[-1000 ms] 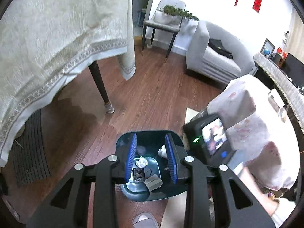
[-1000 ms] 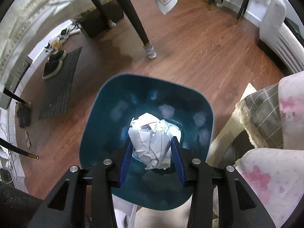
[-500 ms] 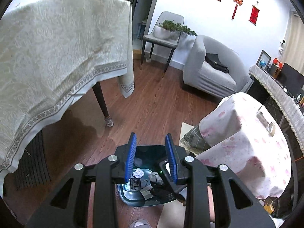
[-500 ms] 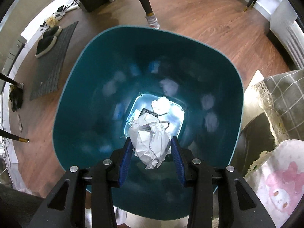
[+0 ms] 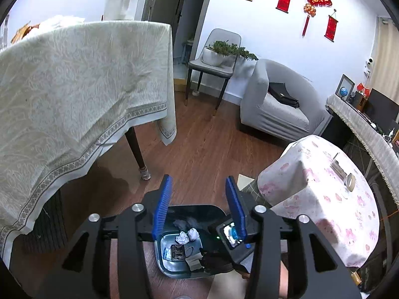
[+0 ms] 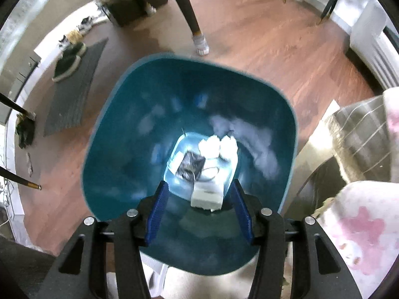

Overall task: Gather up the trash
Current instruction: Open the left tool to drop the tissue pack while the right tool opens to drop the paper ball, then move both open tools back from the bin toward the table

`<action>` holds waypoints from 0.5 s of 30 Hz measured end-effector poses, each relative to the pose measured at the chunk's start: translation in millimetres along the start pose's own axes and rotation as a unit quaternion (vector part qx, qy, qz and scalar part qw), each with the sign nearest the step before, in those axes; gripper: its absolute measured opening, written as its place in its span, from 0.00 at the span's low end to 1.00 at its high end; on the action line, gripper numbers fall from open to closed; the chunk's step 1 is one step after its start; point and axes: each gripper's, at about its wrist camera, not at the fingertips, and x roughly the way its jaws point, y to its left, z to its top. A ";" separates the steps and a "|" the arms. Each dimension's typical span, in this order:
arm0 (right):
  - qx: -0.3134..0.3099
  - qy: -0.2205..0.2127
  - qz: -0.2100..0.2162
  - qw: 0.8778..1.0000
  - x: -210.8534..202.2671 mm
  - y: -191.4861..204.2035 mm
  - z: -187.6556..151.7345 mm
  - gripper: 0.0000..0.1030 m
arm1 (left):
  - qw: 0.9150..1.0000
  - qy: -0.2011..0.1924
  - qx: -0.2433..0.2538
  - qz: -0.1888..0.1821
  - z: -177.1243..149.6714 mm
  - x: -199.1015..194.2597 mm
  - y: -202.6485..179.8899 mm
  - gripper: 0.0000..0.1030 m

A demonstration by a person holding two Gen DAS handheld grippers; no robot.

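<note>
Our right gripper (image 6: 198, 214) has just spread open, empty, above the teal bin (image 6: 112, 149), paper wads (image 6: 217, 145) inside; our left gripper (image 5: 198, 206) likewise parted

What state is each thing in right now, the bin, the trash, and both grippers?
Bin: upright on the floor, open-topped, holding trash.
Paper wads: two, lying side by side at the bin's bottom.
Dark wrapper: flat on the bin's bottom.
Right gripper: over the bin, fingers just opened, empty.
Left gripper: above the bin, fingers just opened, empty.
</note>
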 end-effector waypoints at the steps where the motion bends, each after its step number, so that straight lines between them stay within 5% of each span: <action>1: 0.000 -0.010 0.003 1.000 -7.9 0.5 1.4 0.51 | 1.000 -0.002 0.001 0.002 0.7 0.0 -1.3 0.52; 15: -0.029 -0.136 0.015 0.990 -128.3 9.2 16.8 0.42 | 0.999 -0.033 0.016 0.000 10.8 -7.3 -22.5 0.66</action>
